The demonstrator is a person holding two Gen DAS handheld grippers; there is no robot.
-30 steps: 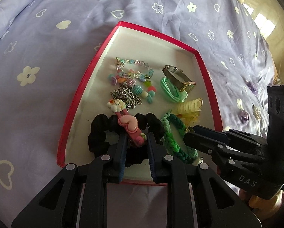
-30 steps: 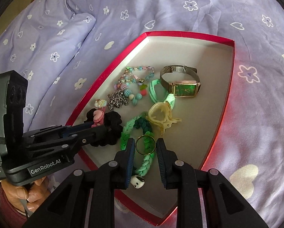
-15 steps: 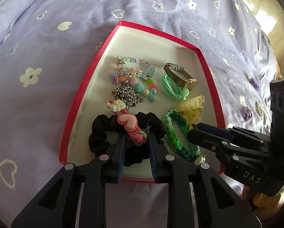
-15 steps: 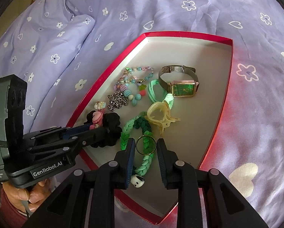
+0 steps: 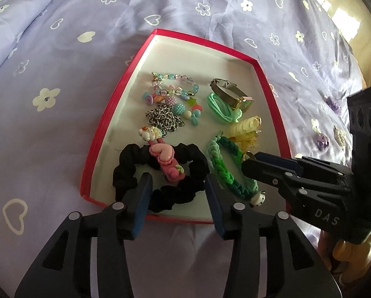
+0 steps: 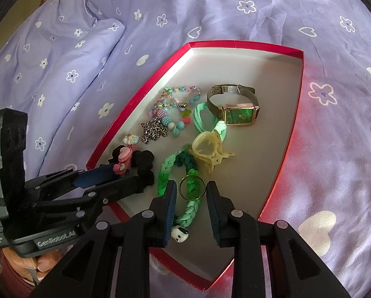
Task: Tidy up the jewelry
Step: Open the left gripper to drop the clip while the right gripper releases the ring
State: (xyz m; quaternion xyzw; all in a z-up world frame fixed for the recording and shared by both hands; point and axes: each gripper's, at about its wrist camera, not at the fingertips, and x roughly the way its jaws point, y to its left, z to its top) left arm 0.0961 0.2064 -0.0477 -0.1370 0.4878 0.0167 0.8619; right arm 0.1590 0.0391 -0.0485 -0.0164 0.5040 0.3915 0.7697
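A red box lid with a white inside (image 5: 270,92) (image 6: 294,114) lies on the bed and holds the jewelry. My left gripper (image 5: 176,186) is open above a pink heart hair clip (image 5: 166,159) that lies on a black scrunchie (image 5: 185,193). My right gripper (image 6: 191,190) is shut on a gold ring (image 6: 192,188), just above a green braided bracelet (image 6: 185,173). Further in lie a green-faced watch (image 6: 237,114), a yellow claw clip (image 6: 207,151), a silver chain (image 5: 164,119) and a beaded bracelet (image 5: 175,87).
The purple flowered bedsheet (image 5: 61,99) surrounds the lid. Small purple and white trinkets (image 5: 322,141) lie on the sheet to the right of it. A pillow fold (image 6: 61,62) rises at the left in the right wrist view.
My left gripper has opened and let go of the pink hair clip, which now lies on the scrunchie. It has drawn back a little. The right gripper keeps its hold on the ring.
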